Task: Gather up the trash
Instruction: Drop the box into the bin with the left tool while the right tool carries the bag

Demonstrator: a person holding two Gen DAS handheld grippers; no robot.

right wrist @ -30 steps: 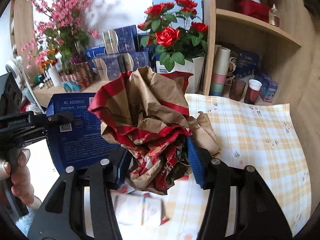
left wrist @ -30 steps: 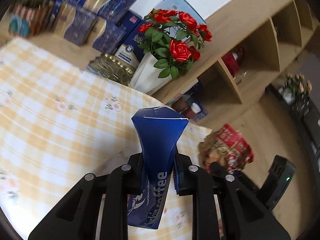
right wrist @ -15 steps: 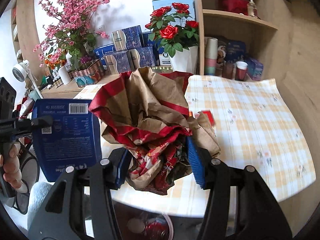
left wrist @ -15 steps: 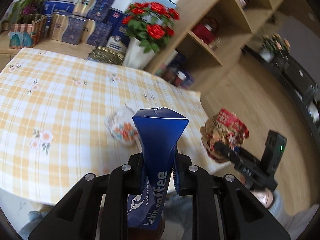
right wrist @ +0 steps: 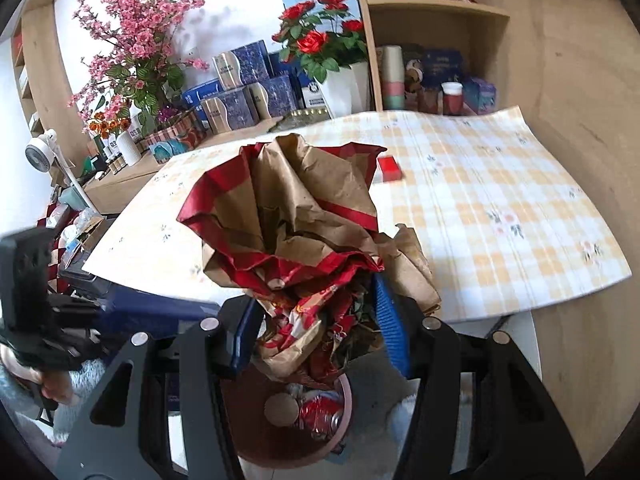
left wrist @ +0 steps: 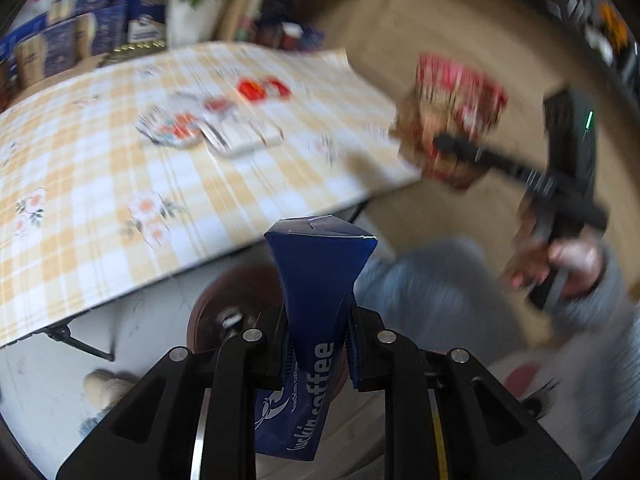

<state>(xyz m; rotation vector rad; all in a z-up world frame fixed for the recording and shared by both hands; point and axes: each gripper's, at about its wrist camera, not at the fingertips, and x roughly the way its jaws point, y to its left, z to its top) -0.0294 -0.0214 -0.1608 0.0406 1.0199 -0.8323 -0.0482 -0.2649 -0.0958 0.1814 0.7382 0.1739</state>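
Flowers, pink ones in a tall bunch (right wrist: 132, 52), stand far on the left behind the table with the yellow and white checked cloth (right wrist: 500, 200). Blue gift boxes (right wrist: 244, 92) sit next to them, then red roses in a white pot (right wrist: 324, 52), then a wooden shelf (right wrist: 436, 8) on the right. The left gripper (left wrist: 318, 344) is squeezed tight on a flat dark blue paper coffee bag with white letters (left wrist: 316, 300), out past the table's near edge. Below it is a round brown trash bin (left wrist: 236, 304) on the floor. On the cloth lie blurry white wrappers (left wrist: 208, 128) and a small red box (right wrist: 389, 168). The right gripper (right wrist: 316, 332) is clamped on a crumpled brown and red paper bag (right wrist: 292, 216), right over the bin, where a red can (right wrist: 320, 412) lies inside. The person's grey sleeve (left wrist: 440, 292) shows too.
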